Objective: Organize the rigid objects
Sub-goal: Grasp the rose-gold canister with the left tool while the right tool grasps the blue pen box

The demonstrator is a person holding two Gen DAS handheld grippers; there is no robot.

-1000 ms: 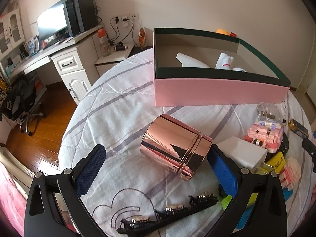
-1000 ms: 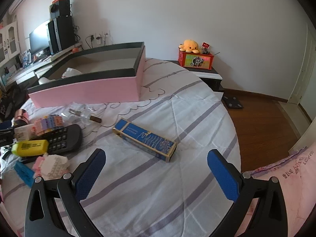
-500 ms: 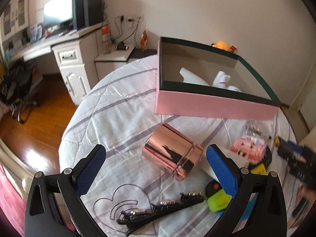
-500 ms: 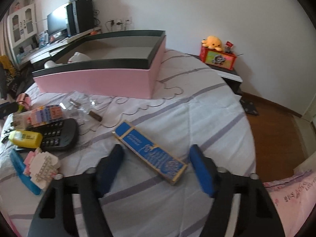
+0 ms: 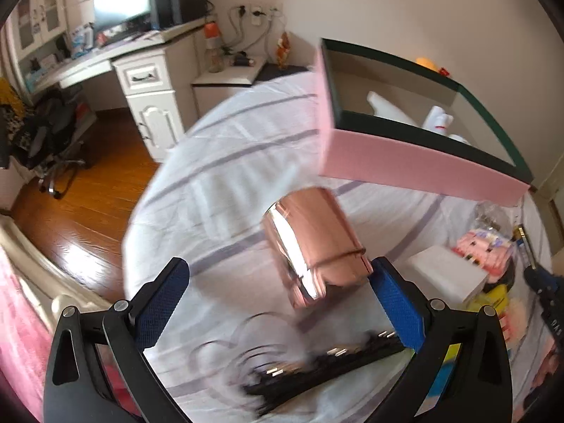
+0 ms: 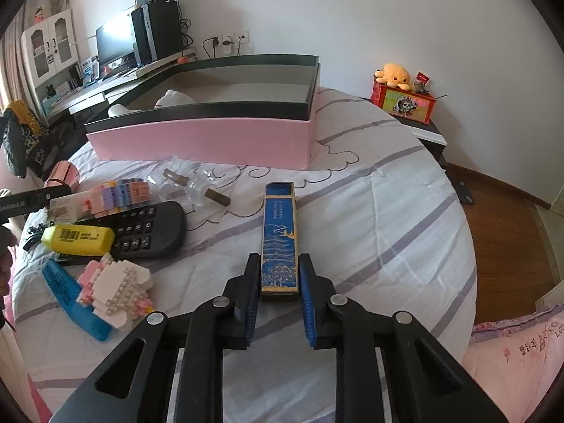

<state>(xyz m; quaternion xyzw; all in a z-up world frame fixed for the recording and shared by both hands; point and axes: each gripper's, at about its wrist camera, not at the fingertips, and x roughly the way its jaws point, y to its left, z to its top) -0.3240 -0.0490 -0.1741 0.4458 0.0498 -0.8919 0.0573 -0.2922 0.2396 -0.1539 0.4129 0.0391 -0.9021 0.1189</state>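
On the bed (image 6: 387,218), the right gripper (image 6: 280,282) has its jaws clamped on the near end of a long blue box (image 6: 280,239). The left gripper (image 5: 278,303) has jaws wide apart, a rose-gold canister (image 5: 313,239) lying just beyond its right finger.

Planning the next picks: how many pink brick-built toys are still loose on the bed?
2: one brick toy behind the remote, another nearer, on the blue case. Clutter may hide more.

A home bedroom: a quilted bed (image 6: 370,211), computer desk (image 5: 105,60), plush toy (image 6: 393,74) on a nightstand
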